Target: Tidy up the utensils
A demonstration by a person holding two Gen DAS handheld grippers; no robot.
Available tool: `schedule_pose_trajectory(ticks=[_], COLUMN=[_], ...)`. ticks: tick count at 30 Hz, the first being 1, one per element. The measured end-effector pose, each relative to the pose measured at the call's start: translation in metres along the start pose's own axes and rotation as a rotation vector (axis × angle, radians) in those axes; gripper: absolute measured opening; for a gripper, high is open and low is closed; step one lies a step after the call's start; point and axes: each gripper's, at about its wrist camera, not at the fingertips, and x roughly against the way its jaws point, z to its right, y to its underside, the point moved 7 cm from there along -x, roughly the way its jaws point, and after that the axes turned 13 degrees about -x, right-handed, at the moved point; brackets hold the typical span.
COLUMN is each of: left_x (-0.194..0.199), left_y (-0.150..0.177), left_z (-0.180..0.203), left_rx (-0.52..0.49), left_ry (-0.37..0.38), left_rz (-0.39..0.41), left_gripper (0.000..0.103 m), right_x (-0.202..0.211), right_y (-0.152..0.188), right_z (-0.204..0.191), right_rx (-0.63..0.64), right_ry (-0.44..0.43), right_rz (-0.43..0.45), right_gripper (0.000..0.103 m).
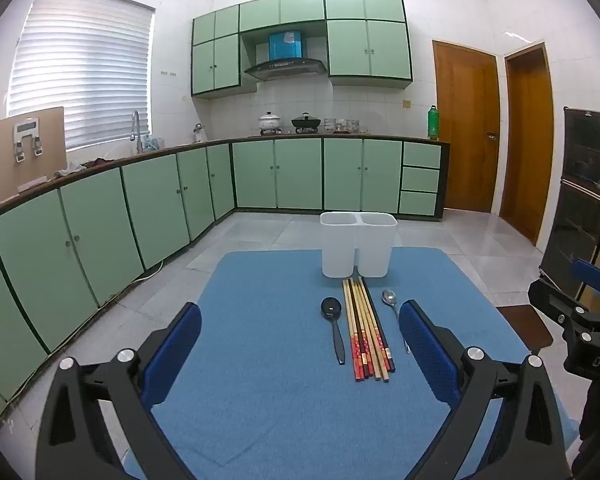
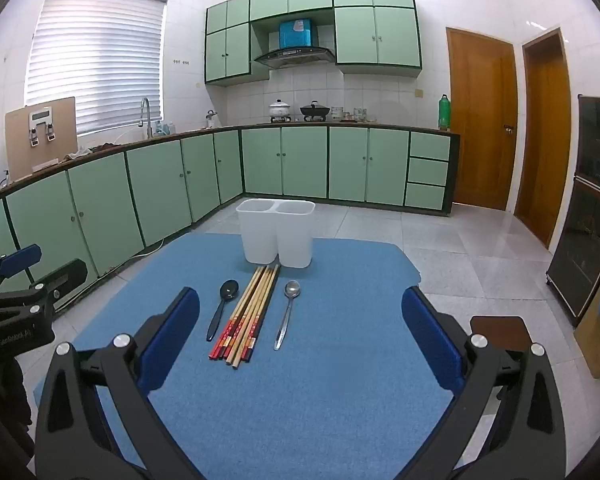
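Though near utensils, both fingers (image 1: 424, 344) (image 2: 172, 336) wide, empty.

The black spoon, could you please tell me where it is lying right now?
In the right wrist view, the black spoon lies on the blue mat, just left of the chopstick bundle, in front of the white two-compartment holder.

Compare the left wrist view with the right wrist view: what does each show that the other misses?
Only the left wrist view shows the right gripper from outside, at its right edge. Only the right wrist view shows the left gripper from outside, at its left edge. Both share the white two-compartment holder on the blue mat, with the black spoon, the chopsticks and the metal spoon lying in front of it, none held. Each view's own jaws stand open.
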Motion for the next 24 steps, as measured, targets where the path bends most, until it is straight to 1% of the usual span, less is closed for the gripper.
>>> schedule_pose_trajectory(ticks=[2,6,7,14,17,18,24], left_x=[0.004,0.004,0.002,0.002,0.000,-0.003,-0.005], left_y=[-0.001,0.002,0.002,0.004,0.005,0.007,0.005], left_z=[0.006,0.006,0.002,0.005,0.004,-0.003,-0.004], left_rx=[-0.007,0.000,0.013,0.009,0.011,0.012,0.013], left_ry=[0.000,0.001,0.001,0.001,-0.001,-0.001,-0.002], left_rz=[0.005,0.003,0.001,0.001,-0.001,-0.001,-0.005], left_gripper=[0.097,0.097,0.097,0.097,0.097,0.097,0.097], right_x=[0.000,-0.001,-0.001,-0.001,0.000,0.000,-0.001], right_y=[0.000,0.000,-0.001,0.000,0.000,0.000,0.001], right_z=[0.000,0.001,0.001,0.000,0.000,-0.001,0.000], right_rx=[0.001,-0.002,-0.002,0.001,0.001,0.001,0.001], right_ry=[-0.001,0.001,0.002,0.000,-0.001,-0.001,-0.001], right_rz=[0.000,-0.002,-0.002,-0.001,-0.001,-0.002,-0.003], right_gripper=[0.098,0.098,0.098,0.098,0.098,0.098,0.098])
